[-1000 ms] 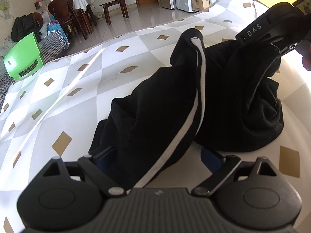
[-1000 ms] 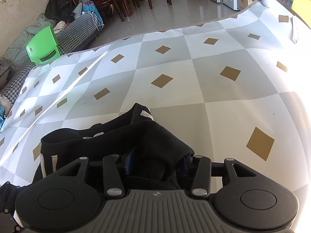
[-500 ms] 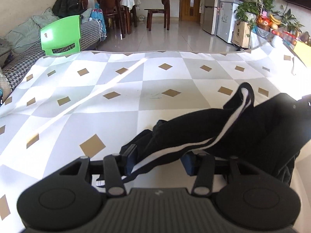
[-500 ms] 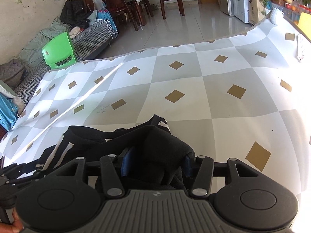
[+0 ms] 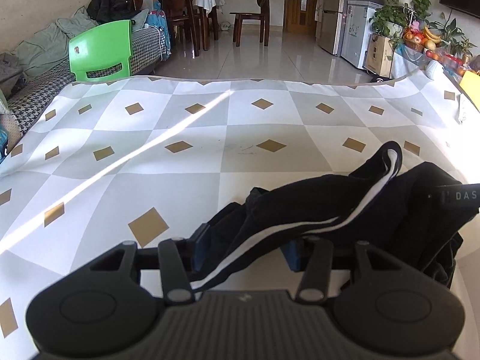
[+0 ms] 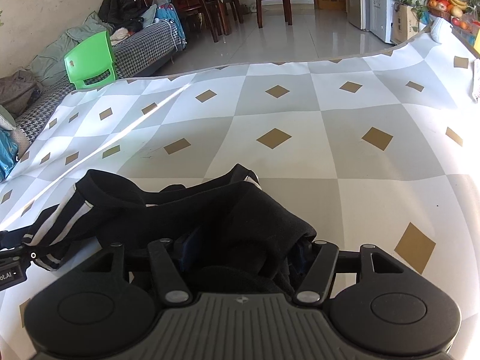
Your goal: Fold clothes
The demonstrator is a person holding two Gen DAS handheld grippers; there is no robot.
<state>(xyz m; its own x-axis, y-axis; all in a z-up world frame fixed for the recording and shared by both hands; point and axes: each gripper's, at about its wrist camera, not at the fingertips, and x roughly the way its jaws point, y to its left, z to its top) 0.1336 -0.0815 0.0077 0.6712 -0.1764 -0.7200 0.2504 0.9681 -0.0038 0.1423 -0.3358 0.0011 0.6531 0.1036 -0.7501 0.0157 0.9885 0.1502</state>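
Note:
A black garment (image 5: 330, 201) with a white side stripe (image 5: 300, 228) lies bunched on the checked tablecloth (image 5: 210, 156), near the front edge. My left gripper (image 5: 246, 250) is shut on its striped edge, and the fabric runs taut from the pads toward the right. The right gripper's black body (image 5: 450, 195) shows at that view's right edge, pressed into the cloth. In the right wrist view the garment (image 6: 180, 210) fills the gap of my right gripper (image 6: 244, 252). Its jaws are opening, while a thick fold still touches both pads.
Past the cloth's far edge are a green plastic chair (image 5: 100, 51), a sofa piled with clothes (image 5: 48, 51), dark wooden chairs (image 5: 186, 15) and a fridge (image 5: 354, 15). Fruit and plants (image 5: 420, 36) stand at the far right. A white object (image 5: 462, 111) lies at the cloth's right edge.
My left gripper closed on the striped edge, rose and rolled level. The right gripper's pads have moved further apart around the fold. The garment is drawn out lower between the two.

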